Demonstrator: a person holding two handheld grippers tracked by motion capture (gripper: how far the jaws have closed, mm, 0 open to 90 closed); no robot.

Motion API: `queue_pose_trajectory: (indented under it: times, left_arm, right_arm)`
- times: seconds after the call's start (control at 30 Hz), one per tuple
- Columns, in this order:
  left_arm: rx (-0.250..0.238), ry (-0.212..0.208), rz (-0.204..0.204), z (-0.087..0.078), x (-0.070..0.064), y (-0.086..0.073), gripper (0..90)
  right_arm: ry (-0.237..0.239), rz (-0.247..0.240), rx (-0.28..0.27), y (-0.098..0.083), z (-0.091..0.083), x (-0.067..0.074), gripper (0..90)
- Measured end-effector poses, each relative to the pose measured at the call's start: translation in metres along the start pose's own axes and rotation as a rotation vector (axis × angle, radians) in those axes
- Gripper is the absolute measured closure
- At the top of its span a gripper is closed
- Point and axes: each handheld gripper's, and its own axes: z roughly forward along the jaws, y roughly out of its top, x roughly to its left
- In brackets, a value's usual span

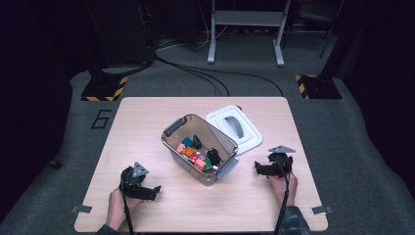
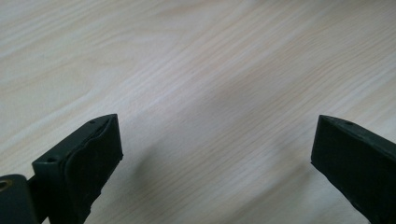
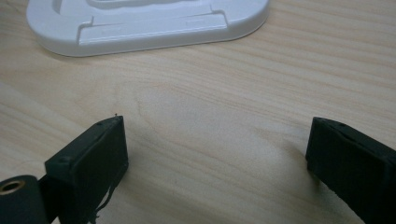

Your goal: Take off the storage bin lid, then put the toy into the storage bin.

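Down at the front left of the pale wooden worktop (image 1: pixel 147 122), the left claw (image 1: pixel 155 192), held in a hand (image 1: pixel 116 208) and pointing toward the middle. Jaws spread wide, with nothing between them. Up close in the left gripper view, just bare wood grain and a soft shadow under the 2 black jaws. Over at the right side of the worktop, the right claw (image 1: pixel 257 169), held in the other hand (image 1: pixel 285 188) and pointing left toward the box. Jaws spread wide here too, and holding nothing. Up close in the right gripper view, bare wood between the 2 jaws and, a little way ahead, the rounded edge of the white lid (image 3: pixel 140 28), well clear of the jaws. In the middle of the worktop, a clear plastic box (image 1: pixel 215 131) with a grey handle at each of its 2 ends, turned at a slant and open on top. Inside it, a heap of small toy blocks (image 1: pixel 195 156) in orange, pink, green, blue and black. Just behind and to the right of the box, the lid lying flat with its grey handle up; hard to tell whether touching the box or only right beside it. Box sitting between the 2 claws, apart from both. Lid nearer to the right claw.
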Motion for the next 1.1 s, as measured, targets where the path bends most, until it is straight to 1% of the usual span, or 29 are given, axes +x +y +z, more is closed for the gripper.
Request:
queue_pose_trajectory:
  times: [0.07, 0.13, 0.17, 0.2, 0.23, 0.27, 0.3, 0.33, 0.37, 0.4, 0.47, 0.5, 0.57, 0.67, 0.7, 0.73, 0.77, 0.87, 0.9, 0.93, 0.97, 1.03, 1.07, 1.1]
  left_arm:
    - [-0.010, 0.003, -0.015, 0.001, 0.002, -0.004, 0.4]
    - [-0.031, 0.002, -0.044, 0.002, 0.003, -0.009, 0.0]
    - [-0.036, 0.009, -0.044, 0.001, 0.004, -0.010, 0.0]
    - [-0.053, 0.009, -0.063, 0.001, 0.004, -0.013, 0.0]
    - [-0.053, 0.009, -0.063, 0.001, 0.004, -0.013, 0.0]
    - [-0.060, 0.003, -0.069, 0.001, 0.005, -0.014, 0.0]
    - [-0.081, 0.000, -0.085, 0.002, 0.006, -0.016, 0.0]
    - [-0.081, 0.000, -0.085, 0.002, 0.006, -0.016, 0.0]
    - [-0.088, 0.000, -0.086, 0.003, 0.006, -0.016, 0.0]
    - [-0.088, 0.000, -0.086, 0.003, 0.006, -0.016, 0.0]
    - [-0.087, 0.001, -0.082, 0.002, 0.006, -0.016, 0.0]
    - [-0.084, -0.002, -0.079, 0.003, 0.007, -0.016, 0.0]
    - [-0.085, -0.006, -0.075, 0.003, 0.007, -0.016, 0.0]
    - [-0.082, -0.007, -0.072, 0.002, 0.007, -0.016, 0.0]
    - [-0.082, -0.008, -0.072, 0.003, 0.007, -0.016, 0.0]
    - [-0.086, -0.005, -0.072, 0.003, 0.007, -0.016, 0.0]
    - [-0.081, -0.010, -0.074, 0.002, 0.008, -0.016, 0.0]
    - [-0.084, -0.007, -0.073, 0.003, 0.007, -0.016, 0.0]
    - [-0.091, -0.005, -0.075, 0.003, 0.007, -0.016, 0.0]
    - [-0.089, -0.007, -0.076, 0.003, 0.007, -0.017, 0.0]
    - [-0.089, -0.007, -0.076, 0.003, 0.007, -0.017, 0.0]
    - [-0.089, -0.007, -0.076, 0.003, 0.007, -0.017, 0.0]
    - [-0.089, -0.006, -0.076, 0.003, 0.007, -0.017, 0.0]
    - [-0.089, -0.007, -0.076, 0.003, 0.007, -0.017, 0.0]
  right_arm:
    - [-0.003, 0.001, 0.001, 0.000, 0.000, 0.000, 4.5]
    - [0.003, 0.002, 0.005, 0.000, 0.000, 0.000, 3.3]
    - [0.003, 0.002, 0.005, 0.000, 0.000, 0.000, 3.3]
    - [0.006, 0.006, 0.013, 0.001, 0.000, 0.000, 1.8]
    - [0.006, 0.006, 0.013, 0.001, 0.000, 0.000, 1.8]
    - [0.019, 0.002, 0.022, 0.003, 0.001, -0.002, 1.1]
    - [0.024, 0.006, 0.021, 0.004, 0.001, -0.002, 1.6]
    - [0.024, 0.006, 0.021, 0.004, 0.001, -0.002, 1.6]
    - [0.040, 0.011, 0.022, 0.006, 0.000, -0.005, 1.9]
    - [0.040, 0.011, 0.022, 0.006, 0.000, -0.005, 1.9]
    - [0.043, 0.007, 0.023, 0.015, 0.001, -0.003, 2.2]
    - [0.043, 0.007, 0.023, 0.015, 0.001, -0.003, 2.2]
    - [0.040, -0.025, 0.005, 0.021, 0.002, 0.000, 2.7]
    - [0.055, -0.037, -0.001, 0.032, 0.006, 0.003, 2.6]
    - [0.062, -0.060, -0.006, 0.038, 0.010, 0.007, 3.4]
    - [0.070, -0.053, 0.000, 0.042, 0.012, 0.008, 3.5]
    - [0.070, -0.053, 0.000, 0.042, 0.012, 0.008, 3.5]
    - [0.075, -0.073, -0.013, 0.049, 0.020, 0.011, 5.8]
    - [0.090, -0.051, 0.001, 0.052, 0.024, 0.012, 5.1]
    - [0.102, -0.052, -0.001, 0.054, 0.027, 0.011, 5.2]
    - [0.103, -0.042, -0.015, 0.058, 0.032, 0.012, 8.1]
    - [0.112, -0.047, -0.009, 0.061, 0.035, 0.013, 8.0]
    - [0.136, -0.031, -0.007, 0.067, 0.042, 0.012, 9.2]
    - [0.136, -0.031, -0.007, 0.067, 0.042, 0.012, 9.2]
